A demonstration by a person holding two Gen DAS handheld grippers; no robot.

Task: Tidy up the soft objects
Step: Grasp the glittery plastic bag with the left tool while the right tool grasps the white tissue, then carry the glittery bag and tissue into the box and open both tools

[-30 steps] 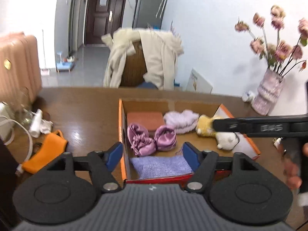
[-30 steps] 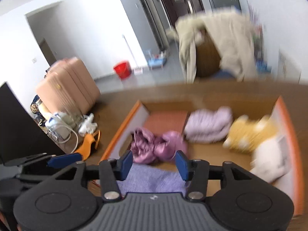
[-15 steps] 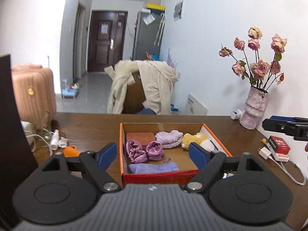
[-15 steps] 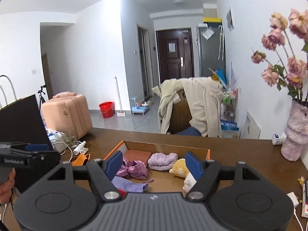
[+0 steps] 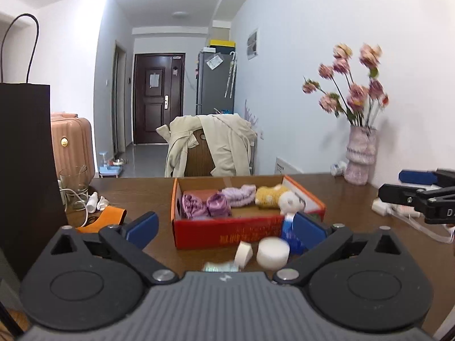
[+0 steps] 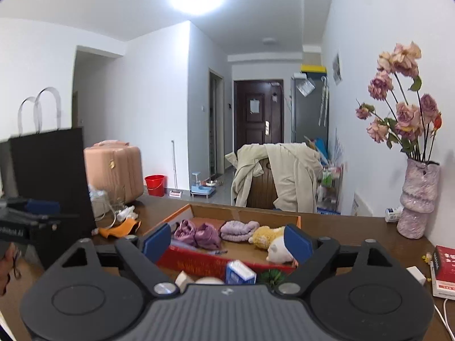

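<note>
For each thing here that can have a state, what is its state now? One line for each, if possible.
left gripper: open, nothing between the jaws, just been opening
right gripper: open, nothing held, just been opening
box: open top, soft things inside
yellow plush toy: lying in the box
front door: closed
glass: upright
vase: upright, holds flowers

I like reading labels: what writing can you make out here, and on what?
"Robot.AI", start cut off: side of the left gripper.
"D", rest cut off: side of the right gripper.
Yellow characters on the red box front: too blurred.
White print on the red packet: too small.
Both grippers' fingers have just been opening, nothing between them.
</note>
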